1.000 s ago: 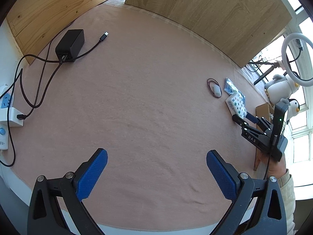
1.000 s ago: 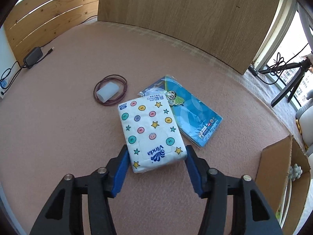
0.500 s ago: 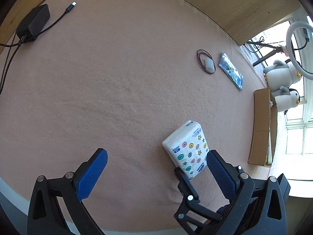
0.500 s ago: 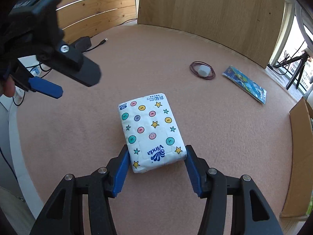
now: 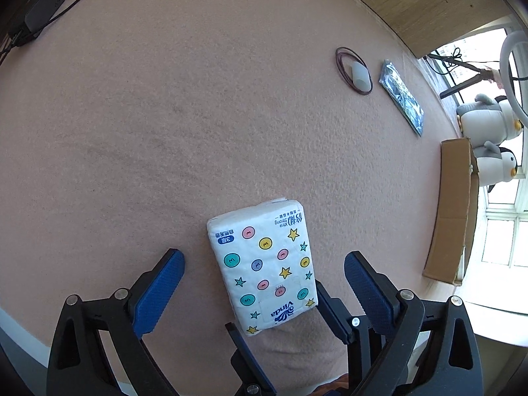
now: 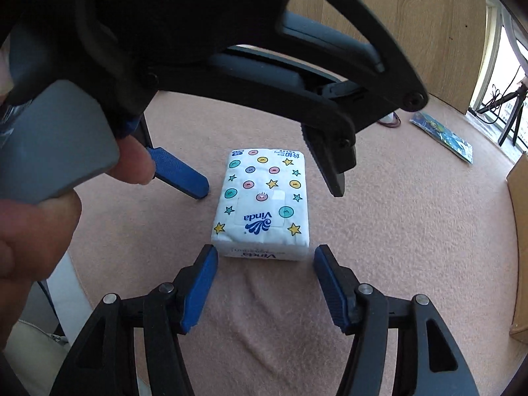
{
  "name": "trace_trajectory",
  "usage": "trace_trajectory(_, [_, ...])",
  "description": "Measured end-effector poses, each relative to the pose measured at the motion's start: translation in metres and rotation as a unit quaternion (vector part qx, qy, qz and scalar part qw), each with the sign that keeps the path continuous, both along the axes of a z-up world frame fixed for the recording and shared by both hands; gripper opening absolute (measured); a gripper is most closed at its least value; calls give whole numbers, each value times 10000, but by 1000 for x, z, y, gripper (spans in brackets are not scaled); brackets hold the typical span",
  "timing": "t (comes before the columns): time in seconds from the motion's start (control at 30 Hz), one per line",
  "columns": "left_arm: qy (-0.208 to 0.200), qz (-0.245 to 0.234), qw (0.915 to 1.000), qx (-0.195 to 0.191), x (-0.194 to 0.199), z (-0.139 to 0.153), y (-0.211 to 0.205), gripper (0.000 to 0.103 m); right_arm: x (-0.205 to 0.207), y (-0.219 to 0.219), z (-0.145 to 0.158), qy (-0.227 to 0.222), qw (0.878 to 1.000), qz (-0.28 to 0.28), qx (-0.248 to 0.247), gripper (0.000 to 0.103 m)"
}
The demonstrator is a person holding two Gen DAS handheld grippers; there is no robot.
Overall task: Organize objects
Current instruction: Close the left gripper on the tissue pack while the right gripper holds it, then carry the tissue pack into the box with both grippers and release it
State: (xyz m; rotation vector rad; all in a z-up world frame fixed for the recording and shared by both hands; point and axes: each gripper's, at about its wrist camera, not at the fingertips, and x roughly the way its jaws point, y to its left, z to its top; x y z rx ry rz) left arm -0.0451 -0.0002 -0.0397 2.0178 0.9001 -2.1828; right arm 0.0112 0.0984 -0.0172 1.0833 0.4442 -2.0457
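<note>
Tissue pack: 1, flat on mat | right tool: just spread, clear of it | left tool: spread

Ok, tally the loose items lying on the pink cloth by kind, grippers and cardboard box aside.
Tissue pack: 1
Blue flat packet: 1
Dark red cord loop: 1
Small white block inside the loop: 1
Black power adapter with cable: 1
Total: 5
</note>
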Motion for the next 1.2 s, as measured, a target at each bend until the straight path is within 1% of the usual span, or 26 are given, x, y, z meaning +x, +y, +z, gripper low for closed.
trace_trajectory(0.1, [55, 28, 10000, -55, -4, 1, -2, 98, 3, -5, 1, 77, 9999, 108, -105, 57])
trace_trajectory(0.17, [68, -16, 9999, -105, -5, 2, -2, 96, -1, -7, -1, 112, 9999, -7, -65, 57])
trace_trajectory(0.23, [110, -103, 9995, -277, -6, 5, 0, 88, -3, -9, -2, 139, 9999, 7, -86, 57])
trace_trajectory(0.27, [129, -152, 9991, -375, -6, 6, 1, 84, -3, -9, -2, 160, 9998, -4, -94, 54])
trace_trajectory(0.3, [160, -209, 9984, -498, -6, 8, 2, 70, -2, -9, -1, 195, 9998, -23, -87, 50])
trace_trajectory(0.33, [202, -238, 9982, -519, -6, 9, 2, 61, -2, -9, -1, 221, 9997, -37, -96, 49])
trace_trajectory(0.6, [319, -210, 9983, -439, 0, 17, -1, 56, 2, -9, 5, 360, 9992, -88, -130, 47])
trace_trajectory(0.83, [617, -242, 9969, -427, 3, 49, 1, 56, 4, -5, 29, 584, 9978, -157, -274, 47])
trace_trajectory(1.2, [1139, -159, 9923, -468, 11, 104, -6, 56, 7, -2, 75, 1114, 9926, -119, -478, 47])
